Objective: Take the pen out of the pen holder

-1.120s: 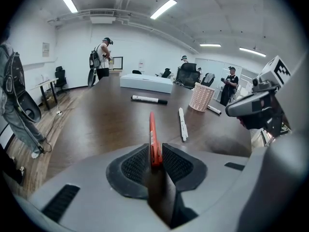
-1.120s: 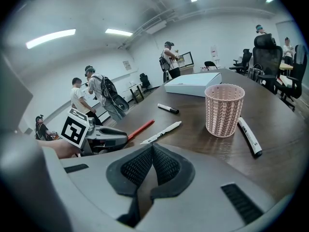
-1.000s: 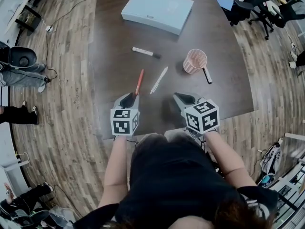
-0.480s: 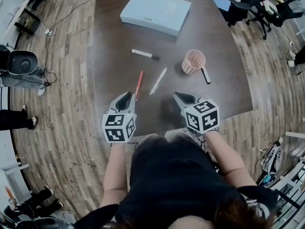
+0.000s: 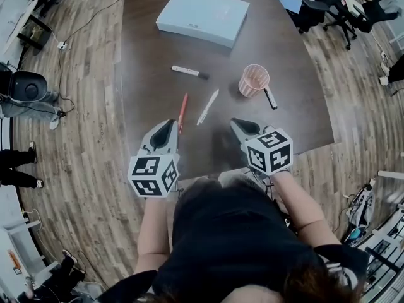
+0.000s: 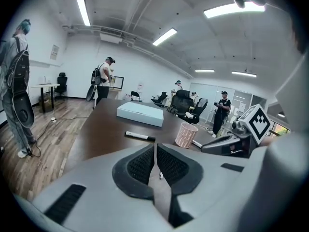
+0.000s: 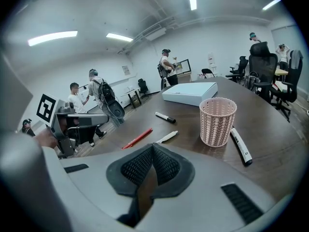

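The pink mesh pen holder (image 5: 254,80) (image 7: 217,121) stands upright on the dark table (image 5: 151,49) and looks empty from the right gripper view. A red pen (image 5: 182,111) (image 7: 137,138) and a white pen (image 5: 209,106) (image 7: 166,137) lie side by side on the table in front of me. A marker (image 5: 270,98) (image 7: 240,146) lies right beside the holder. My left gripper (image 5: 165,129) (image 6: 155,149) hovers above the table just short of the red pen; its jaws have just been closing and nothing is between them. My right gripper (image 5: 243,128) (image 7: 152,148) is shut and empty, short of the holder.
A black-and-white marker (image 5: 189,72) (image 6: 140,136) lies further out, and a flat white box (image 5: 202,16) (image 7: 189,93) sits at the far end. Office chairs (image 5: 328,5) stand at the far right. Several people stand on the wooden floor around the table.
The left gripper has lifted and drawn back toward me, away from the near end of the red pen, and its jaws have narrowed. The pens and right gripper have stayed put.
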